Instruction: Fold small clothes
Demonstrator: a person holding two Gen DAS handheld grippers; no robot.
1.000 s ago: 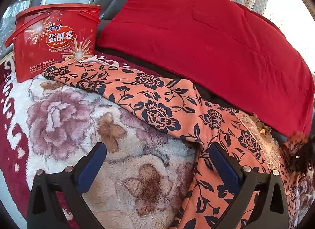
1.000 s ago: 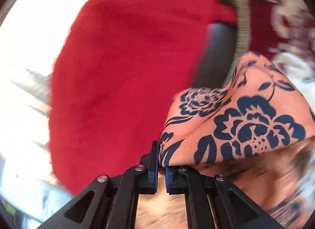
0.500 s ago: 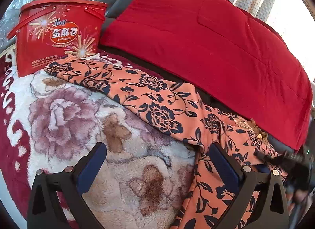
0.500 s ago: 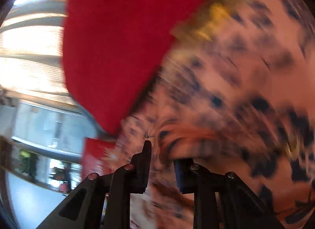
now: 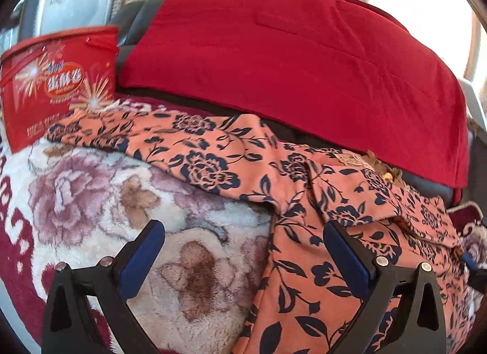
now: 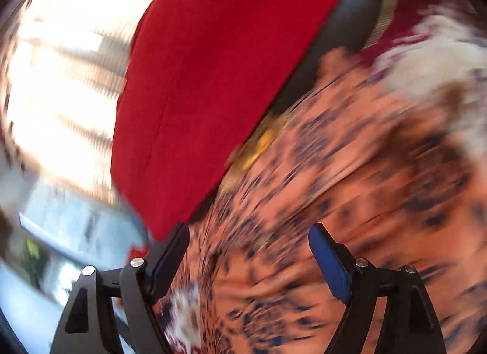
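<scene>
While the orange floral garment (image 5: 304,201) is lying spread across a plush flowered blanket (image 5: 127,211), the left gripper (image 5: 243,244) is hovering just above it with its jaws standing wide apart and nothing between them; its right finger is over the cloth, its left over the blanket. One end of the garment is reaching toward a red tin (image 5: 57,86), and a red cloth (image 5: 289,58) is draping the dark seat back behind it. Seen through heavy blur, the right gripper (image 6: 248,250) is sitting over the same garment (image 6: 350,177), its jaws having just been opening, spread wide, with no fabric pinched between them.
</scene>
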